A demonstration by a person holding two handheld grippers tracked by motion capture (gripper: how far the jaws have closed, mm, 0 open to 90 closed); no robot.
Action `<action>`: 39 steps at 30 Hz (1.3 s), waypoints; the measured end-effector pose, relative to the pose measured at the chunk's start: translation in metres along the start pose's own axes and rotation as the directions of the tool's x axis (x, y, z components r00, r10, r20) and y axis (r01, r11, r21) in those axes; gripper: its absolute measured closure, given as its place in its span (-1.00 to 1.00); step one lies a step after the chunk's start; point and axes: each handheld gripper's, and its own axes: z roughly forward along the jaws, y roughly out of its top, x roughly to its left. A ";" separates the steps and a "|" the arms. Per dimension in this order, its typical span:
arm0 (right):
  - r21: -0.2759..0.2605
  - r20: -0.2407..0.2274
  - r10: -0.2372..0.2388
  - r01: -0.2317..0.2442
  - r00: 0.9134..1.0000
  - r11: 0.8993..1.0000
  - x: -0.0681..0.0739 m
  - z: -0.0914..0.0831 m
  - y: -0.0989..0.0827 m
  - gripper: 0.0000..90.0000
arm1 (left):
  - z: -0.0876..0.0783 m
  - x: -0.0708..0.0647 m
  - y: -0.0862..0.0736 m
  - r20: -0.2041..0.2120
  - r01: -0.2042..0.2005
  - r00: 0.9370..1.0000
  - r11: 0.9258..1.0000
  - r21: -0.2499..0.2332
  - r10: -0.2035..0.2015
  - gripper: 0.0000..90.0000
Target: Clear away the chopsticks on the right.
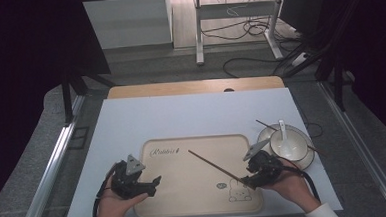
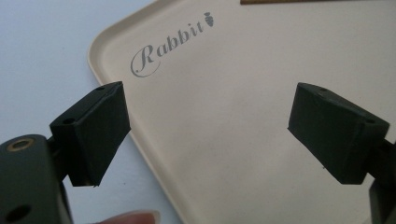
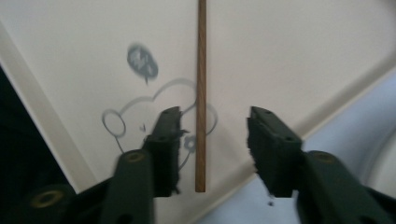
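Note:
A beige tray printed with "Rabbit" and a rabbit drawing lies on the white mat. One brown chopstick rests slantwise on the tray. My right gripper sits at the chopstick's near end. In the right gripper view the chopstick runs between the parted jaws of my right gripper, closer to the left one, with neither jaw touching it. My left gripper hovers open over the tray's left edge, and my left gripper holds nothing.
A white bowl stands just right of the tray, with a white spoon in it and a second chopstick across its rim. The white mat covers a wooden table. Cables lie on the floor beyond.

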 end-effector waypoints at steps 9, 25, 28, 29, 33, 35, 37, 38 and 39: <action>-0.232 0.067 0.113 -0.094 0.991 0.968 -0.048 -0.078 -0.021 -0.17 | -0.001 0.000 0.000 -0.002 0.000 1.000 1.000 -0.006 0.000 -0.72; -0.216 0.220 0.365 -0.320 0.905 0.923 -0.142 -0.127 -0.118 0.00 | -0.001 -0.001 0.001 0.000 -0.003 1.000 1.000 -0.004 0.003 -0.72; -0.159 0.232 0.354 -0.324 0.906 0.933 -0.153 -0.116 -0.128 0.10 | -0.001 -0.001 0.002 -0.001 -0.003 1.000 1.000 -0.003 0.003 -0.72; -0.142 0.235 0.352 -0.327 0.906 0.934 -0.156 -0.113 -0.130 0.12 | 0.000 -0.001 0.002 -0.001 -0.003 1.000 1.000 -0.003 0.003 -0.72; -0.059 0.239 0.327 -0.323 0.914 0.945 -0.167 -0.097 -0.134 0.22 | 0.000 -0.001 0.001 -0.001 -0.005 1.000 1.000 0.003 0.005 -0.72; -0.021 0.236 0.306 -0.310 0.922 0.951 -0.169 -0.091 -0.134 0.26 | 0.000 -0.001 0.001 -0.001 -0.004 1.000 1.000 0.002 0.004 -0.72; 0.008 0.231 0.294 -0.304 0.928 0.953 -0.171 -0.085 -0.135 0.31 | 0.000 -0.001 0.001 -0.001 -0.004 1.000 1.000 0.002 0.004 -0.72; 0.014 0.223 0.295 -0.306 0.929 0.952 -0.172 -0.083 -0.135 0.32 | 0.000 -0.001 0.001 -0.002 -0.004 1.000 1.000 0.002 0.004 -0.72; 0.019 0.218 0.296 -0.307 0.930 0.952 -0.173 -0.081 -0.135 0.35 | 0.000 -0.001 0.001 -0.002 -0.005 1.000 1.000 0.002 0.005 -0.72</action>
